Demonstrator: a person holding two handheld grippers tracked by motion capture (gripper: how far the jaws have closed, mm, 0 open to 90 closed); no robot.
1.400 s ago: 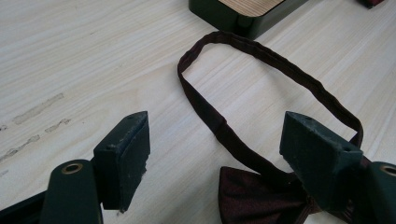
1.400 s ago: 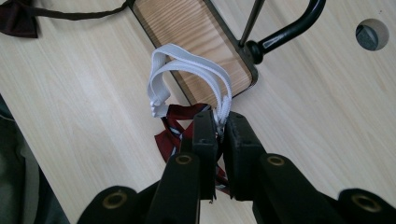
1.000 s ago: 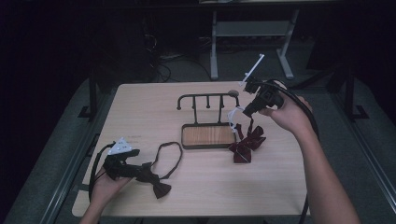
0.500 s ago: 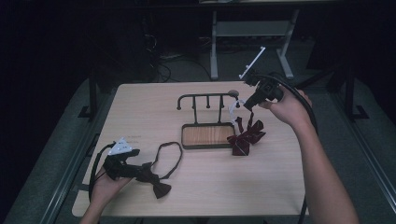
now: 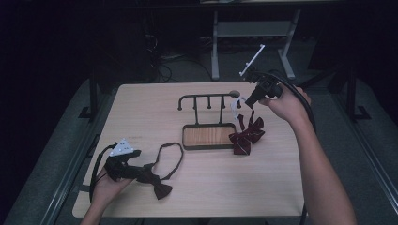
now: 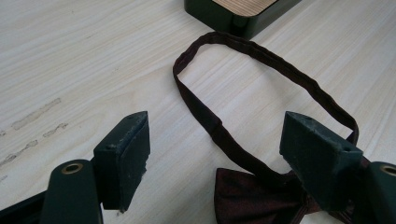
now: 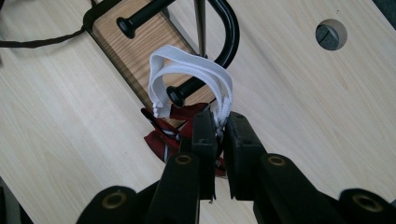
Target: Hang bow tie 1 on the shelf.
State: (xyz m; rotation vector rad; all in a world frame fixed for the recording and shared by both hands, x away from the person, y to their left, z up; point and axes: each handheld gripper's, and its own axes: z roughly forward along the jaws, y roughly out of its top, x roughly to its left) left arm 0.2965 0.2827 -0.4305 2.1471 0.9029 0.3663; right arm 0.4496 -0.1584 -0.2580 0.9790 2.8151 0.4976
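A black peg rack (image 5: 206,99) stands on a wooden base (image 5: 206,136) at the table's middle. My right gripper (image 5: 248,101) (image 7: 218,121) is shut on the white elastic strap (image 7: 191,70) of a dark red bow tie (image 5: 246,134) (image 7: 164,133), which hangs by the rack's right end. The strap's loop sits at the end peg (image 7: 180,94); whether it is hooked on, I cannot tell. My left gripper (image 5: 141,172) (image 6: 219,140) stands open at the front left, its jaws either side of a second dark bow tie (image 5: 159,187) (image 6: 261,198) and its strap (image 6: 261,60).
A round hole (image 7: 330,33) pierces the table behind the rack. The left bow tie's strap loop (image 5: 171,154) reaches close to the rack base's corner (image 6: 238,16). A metal stand (image 5: 253,33) is on the floor beyond the table's far edge.
My right gripper has risen and shifted slightly towards the rack, lifting the red bow tie by its white strap. The left gripper and its bow tie have stayed put.
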